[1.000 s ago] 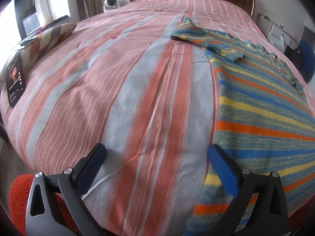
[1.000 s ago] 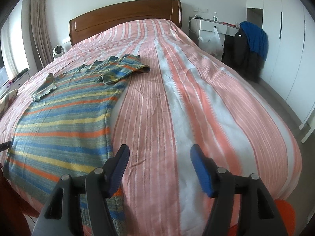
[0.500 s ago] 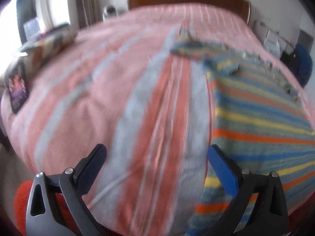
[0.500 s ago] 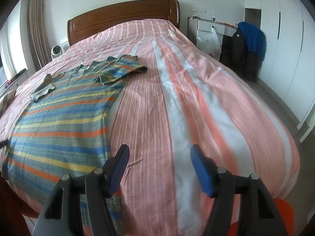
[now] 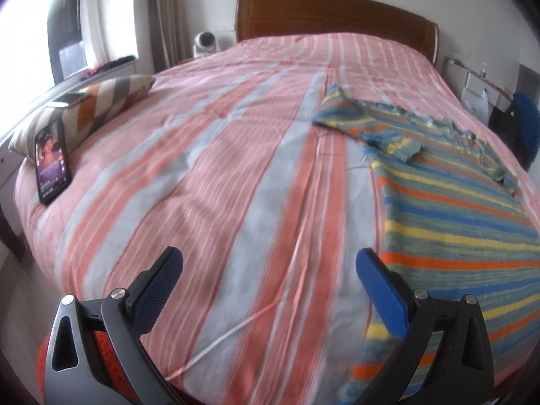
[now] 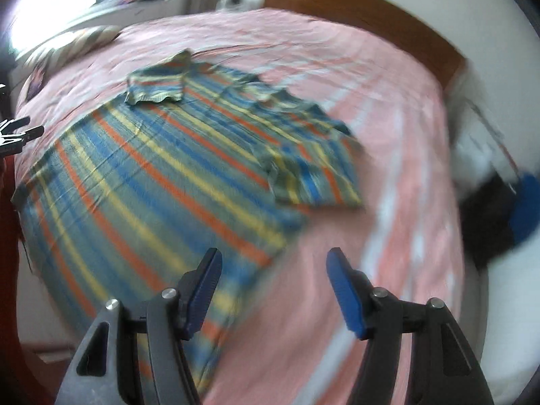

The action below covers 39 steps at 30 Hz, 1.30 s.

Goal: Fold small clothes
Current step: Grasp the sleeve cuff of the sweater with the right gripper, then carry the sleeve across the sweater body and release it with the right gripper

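Striped shirt (image 6: 162, 182) flat on bedspread (image 5: 209, 175); phone (image 5: 52, 160), pillow (image 5: 98, 104) aside; both grippers apart.

Striped shirt spread flat on the pink-striped bed

The right gripper (image 6: 271, 270) hangs over the shirt's (image 6: 162, 182) near edge with its blue-padded jaws apart and nothing between them. Both short sleeves are folded in over the body. The bedspread (image 6: 398, 155) and wooden headboard (image 6: 364, 13) look smeared with blur.
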Tool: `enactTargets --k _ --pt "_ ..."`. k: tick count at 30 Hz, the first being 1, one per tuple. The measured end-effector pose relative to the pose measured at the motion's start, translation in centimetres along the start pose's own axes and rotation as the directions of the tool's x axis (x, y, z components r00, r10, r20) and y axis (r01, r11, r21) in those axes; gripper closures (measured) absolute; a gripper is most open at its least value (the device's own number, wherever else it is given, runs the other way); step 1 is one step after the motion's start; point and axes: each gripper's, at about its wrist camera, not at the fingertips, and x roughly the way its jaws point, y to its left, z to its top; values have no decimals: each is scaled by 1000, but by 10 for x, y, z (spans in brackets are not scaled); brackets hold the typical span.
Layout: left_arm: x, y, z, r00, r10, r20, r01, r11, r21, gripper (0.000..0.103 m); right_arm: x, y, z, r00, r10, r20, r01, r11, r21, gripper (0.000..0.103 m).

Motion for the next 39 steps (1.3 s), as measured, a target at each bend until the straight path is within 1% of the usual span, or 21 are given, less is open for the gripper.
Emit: enactTargets --k 2,3,5,7,8,9,11,13,14,15,17,20,22,24,26,28,30,32,36,38,39 --pt "4 3 -1 1000 2 -21 -2 1000 -16 1 37 -5 24 998 41 -56 -43 999 -27 39" --pt "6 4 -1 1000 6 -27 -7 1000 -22 1 60 -6 35 997 36 -69 -39 998 -49 39" --pt "8 6 -1 999 13 -33 -14 1000 -26 1 96 -5 52 997 26 -67 -32 996 -82 39" --pt "13 8 -2 998 22 -54 -24 999 -33 1 122 -8 59 997 43 -71 -47 997 -61 43" --pt "15 9 -3 997 26 -66 -28 999 -37 1 131 -15 62 996 64 -66 -65 998 -22 79" --pt "18 10 -3 996 29 -79 -33 999 -44 1 134 -29 66 997 61 -43 -59 997 49 98" --pt "22 14 -5 995 24 -101 -31 997 -68 1 124 -62 66 1000 4 13 -7 985 175 98" --pt "24 16 -5 994 20 -103 -29 996 -84 1 108 -113 60 997 -70 43 54 954 295 98" --pt "25 15 -5 994 23 -103 -32 996 -84 1 100 -147 50 992 -125 31 105 924 367 98" --pt "26 15 -5 994 25 -104 -34 996 -83 1 95 -169 43 986 -164 13 144 900 411 98" --pt "27 12 -5 994 33 -103 -41 996 -73 1 87 -221 14 969 -240 -51 231 823 518 98" --pt "29 8 -5 994 47 -101 -52 997 -49 1 87 -262 -26 956 -255 -142 287 735 614 98" --pt "30 6 -6 993 58 -99 -62 997 -37 1 91 -275 -50 958 -225 -175 283 685 671 98" --pt "29 6 -6 994 58 -98 -61 998 -33 1 91 -278 -60 960 -216 -177 277 658 700 98" --pt "29 6 -6 993 57 -99 -61 997 -36 1 87 -280 -65 951 -245 -190 305 636 708 99" --pt "28 6 -6 993 57 -99 -61 997 -40 1 78 -280 -76 943 -266 -201 324 585 744 99" --pt "29 6 -6 994 56 -99 -60 997 -44 1 73 -281 -89 935 -285 -209 339 554 761 99" --pt "29 7 -6 993 59 -98 -63 997 -36 1 93 -280 -103 927 -251 -279 374 561 739 99" --pt "26 10 -8 993 57 -101 -60 998 -30 1 99 -275 -111 925 -249 -287 379 556 740 99" --pt "27 11 -7 993 52 -104 -56 998 -36 1 95 -279 -114 937 -222 -270 348 539 767 98" --pt "27 11 -7 993 52 -104 -56 998 -37 1 94 -285 -118 949 -193 -250 316 528 788 95"
